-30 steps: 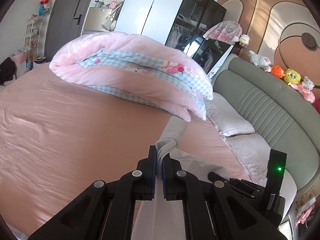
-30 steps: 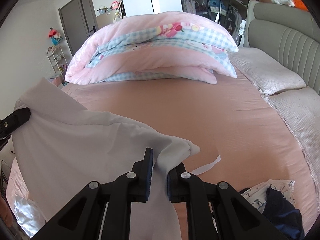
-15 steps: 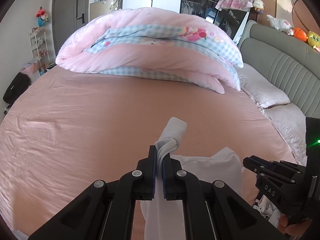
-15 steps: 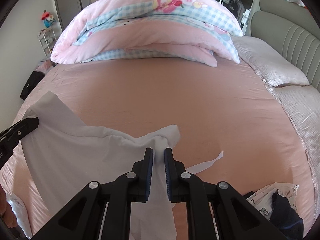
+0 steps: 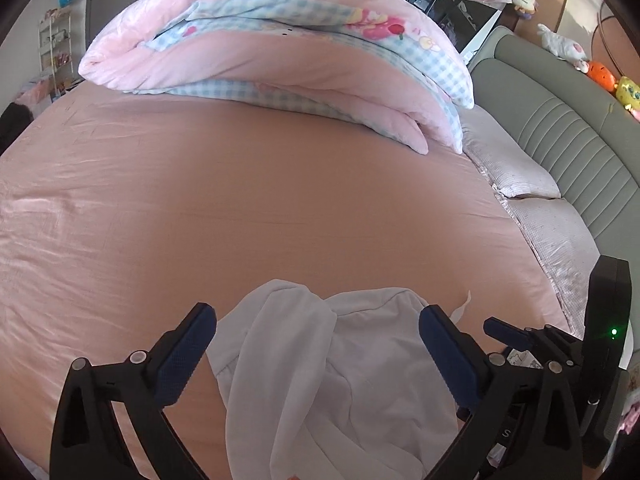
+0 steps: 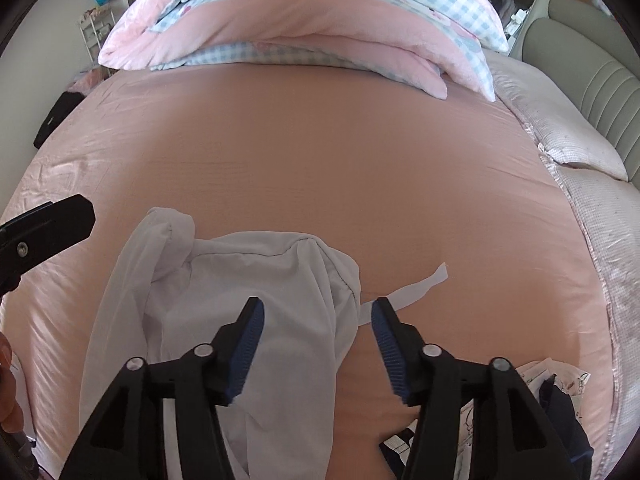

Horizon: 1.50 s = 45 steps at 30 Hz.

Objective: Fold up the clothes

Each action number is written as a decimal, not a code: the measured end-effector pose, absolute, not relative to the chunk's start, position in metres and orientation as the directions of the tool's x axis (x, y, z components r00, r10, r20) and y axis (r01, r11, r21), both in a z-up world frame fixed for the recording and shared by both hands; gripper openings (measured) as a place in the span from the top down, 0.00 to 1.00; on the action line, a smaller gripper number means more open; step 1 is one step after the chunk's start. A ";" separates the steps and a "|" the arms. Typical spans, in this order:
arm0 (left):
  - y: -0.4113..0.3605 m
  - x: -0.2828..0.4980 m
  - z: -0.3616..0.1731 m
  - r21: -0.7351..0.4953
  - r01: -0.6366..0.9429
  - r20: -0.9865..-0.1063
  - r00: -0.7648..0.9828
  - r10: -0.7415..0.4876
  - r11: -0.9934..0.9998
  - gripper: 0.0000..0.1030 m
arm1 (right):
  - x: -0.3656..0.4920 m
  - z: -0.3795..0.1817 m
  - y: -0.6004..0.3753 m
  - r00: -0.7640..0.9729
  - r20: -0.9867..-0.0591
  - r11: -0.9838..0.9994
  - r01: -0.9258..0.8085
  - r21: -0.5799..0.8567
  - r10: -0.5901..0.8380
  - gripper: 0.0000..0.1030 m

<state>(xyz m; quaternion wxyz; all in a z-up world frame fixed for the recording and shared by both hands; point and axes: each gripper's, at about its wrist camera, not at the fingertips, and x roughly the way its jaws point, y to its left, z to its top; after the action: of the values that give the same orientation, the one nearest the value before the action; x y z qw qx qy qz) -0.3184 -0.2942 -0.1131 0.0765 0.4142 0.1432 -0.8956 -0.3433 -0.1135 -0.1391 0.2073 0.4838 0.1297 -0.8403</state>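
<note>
A: So, both let go? The garment lies bunched on the bed.

B: Yes. Left hand-held gripper is spread wide, right hand-held gripper is opening; cloth under both, unpinched. Best spread it flat, then take the corners.

A: Anything only the right view shows?

B: Other clothes to the right, and the strap shows clearly.

Pink bed, green headboard, daylight.
</note>
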 end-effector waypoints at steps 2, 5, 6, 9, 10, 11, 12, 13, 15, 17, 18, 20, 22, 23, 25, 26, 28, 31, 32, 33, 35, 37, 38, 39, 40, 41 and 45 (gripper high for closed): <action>-0.290 -0.316 -0.112 -0.138 0.264 -0.771 -0.634 -0.064 -0.955 0.00 | -0.339 -0.137 -0.111 -0.447 -0.868 -0.878 0.478 -0.027 -0.216 0.41; -0.287 -0.306 -0.113 -0.112 0.263 -0.771 -0.631 -0.083 -0.958 0.00 | -0.330 -0.133 -0.106 -0.456 -0.866 -0.874 0.484 -0.045 -0.207 0.41; -0.286 -0.303 -0.113 -0.115 0.258 -0.772 -0.630 -0.077 -0.959 0.00 | -0.326 -0.132 -0.104 -0.462 -0.863 -0.873 0.485 -0.053 -0.205 0.41; -0.286 -0.293 -0.114 -0.131 0.264 -0.775 -0.628 -0.067 -0.956 0.00 | -0.316 -0.130 -0.095 -0.469 -0.859 -0.878 0.475 -0.048 -0.207 0.41; -0.286 -0.290 -0.114 -0.139 0.269 -0.775 -0.628 -0.064 -0.953 0.00 | -0.313 -0.130 -0.092 -0.468 -0.858 -0.882 0.470 -0.039 -0.211 0.41; -0.286 -0.287 -0.113 -0.150 0.273 -0.775 -0.630 -0.059 -0.950 0.00 | -0.311 -0.131 -0.088 -0.466 -0.858 -0.887 0.461 -0.027 -0.216 0.41; -0.286 -0.284 -0.113 -0.161 0.277 -0.774 -0.631 -0.053 -0.947 0.00 | -0.309 -0.131 -0.085 -0.464 -0.858 -0.892 0.452 -0.015 -0.220 0.41; -0.286 -0.281 -0.112 -0.170 0.281 -0.774 -0.632 -0.049 -0.944 0.00 | -0.307 -0.131 -0.082 -0.459 -0.859 -0.896 0.445 0.000 -0.228 0.41; -0.287 -0.275 -0.111 -0.182 0.286 -0.775 -0.630 -0.041 -0.941 0.00 | -0.305 -0.131 -0.075 -0.450 -0.859 -0.902 0.431 0.031 -0.244 0.41; -0.287 -0.269 -0.109 -0.184 0.290 -0.774 -0.632 -0.043 -0.939 0.00 | -0.303 -0.131 -0.071 -0.436 -0.860 -0.906 0.417 0.067 -0.265 0.41; -0.287 -0.265 -0.108 -0.182 0.292 -0.772 -0.634 -0.047 -0.939 0.00 | -0.302 -0.130 -0.070 -0.428 -0.860 -0.906 0.416 0.083 -0.276 0.41; -0.286 -0.258 -0.105 -0.179 0.298 -0.770 -0.635 -0.055 -0.938 0.00 | -0.298 -0.127 -0.070 -0.429 -0.859 -0.906 0.415 0.089 -0.281 0.41; -0.285 -0.249 -0.102 -0.186 0.292 -0.768 -0.639 -0.047 -0.938 0.00 | -0.291 -0.123 -0.071 -0.438 -0.855 -0.905 0.418 0.080 -0.278 0.41; -0.284 -0.245 -0.100 -0.185 0.289 -0.766 -0.641 -0.046 -0.939 0.00 | -0.287 -0.120 -0.072 -0.441 -0.853 -0.902 0.424 0.076 -0.279 0.41; -0.281 -0.233 -0.096 -0.159 0.286 -0.762 -0.644 -0.067 -0.945 0.00 | -0.276 -0.115 -0.074 -0.450 -0.848 -0.900 0.431 0.069 -0.280 0.41; -0.279 -0.227 -0.094 -0.145 0.285 -0.759 -0.646 -0.077 -0.948 0.00 | -0.269 -0.112 -0.073 -0.455 -0.844 -0.897 0.436 0.067 -0.284 0.41; -0.275 -0.214 -0.091 -0.116 0.282 -0.754 -0.649 -0.100 -0.952 0.00 | -0.255 -0.107 -0.072 -0.466 -0.835 -0.895 0.441 0.066 -0.292 0.41; -0.268 -0.194 -0.090 -0.047 0.284 -0.745 -0.648 -0.156 -0.958 0.00 | -0.233 -0.102 -0.067 -0.482 -0.823 -0.897 0.436 0.073 -0.301 0.41; -0.265 -0.188 -0.091 -0.026 0.288 -0.743 -0.646 -0.174 -0.957 0.00 | -0.227 -0.101 -0.065 -0.481 -0.821 -0.896 0.437 0.080 -0.308 0.41; -0.262 -0.183 -0.093 -0.008 0.293 -0.741 -0.644 -0.191 -0.956 0.00 | -0.221 -0.101 -0.063 -0.480 -0.819 -0.895 0.438 0.087 -0.315 0.41; -0.257 -0.172 -0.097 0.025 0.304 -0.736 -0.639 -0.224 -0.952 0.00 | -0.213 -0.100 -0.061 -0.481 -0.816 -0.895 0.436 0.095 -0.321 0.41; -0.255 -0.166 -0.103 0.009 0.318 -0.742 -0.634 -0.220 -0.948 0.00 | -0.205 -0.100 -0.059 -0.485 -0.814 -0.897 0.432 0.096 -0.321 0.41; -0.254 -0.162 -0.106 -0.007 0.324 -0.746 -0.631 -0.210 -0.946 0.00 | -0.202 -0.101 -0.059 -0.482 -0.813 -0.893 0.438 0.099 -0.327 0.41; -0.253 -0.159 -0.109 -0.026 0.329 -0.752 -0.629 -0.198 -0.944 0.00 | -0.198 -0.101 -0.059 -0.479 -0.812 -0.890 0.445 0.102 -0.333 0.41; -0.253 -0.156 -0.111 -0.055 0.332 -0.759 -0.627 -0.177 -0.942 0.00 | -0.194 -0.102 -0.058 -0.473 -0.812 -0.885 0.452 0.111 -0.344 0.41; -0.253 -0.153 -0.113 -0.081 0.331 -0.764 -0.626 -0.155 -0.940 0.00 | -0.191 -0.103 -0.057 -0.466 -0.811 -0.880 0.460 0.121 -0.355 0.41; -0.249 -0.144 -0.118 -0.100 0.331 -0.782 -0.610 -0.132 -0.938 0.00 | -0.177 -0.111 -0.054 -0.423 -0.814 -0.858 0.486 0.168 -0.399 0.41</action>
<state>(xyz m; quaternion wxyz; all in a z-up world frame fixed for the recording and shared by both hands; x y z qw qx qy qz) -0.1436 -0.2492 -0.1182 0.1300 0.4221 0.1180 -0.8894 -0.1769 -0.0545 -0.1110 0.2625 0.4686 0.0466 -0.8422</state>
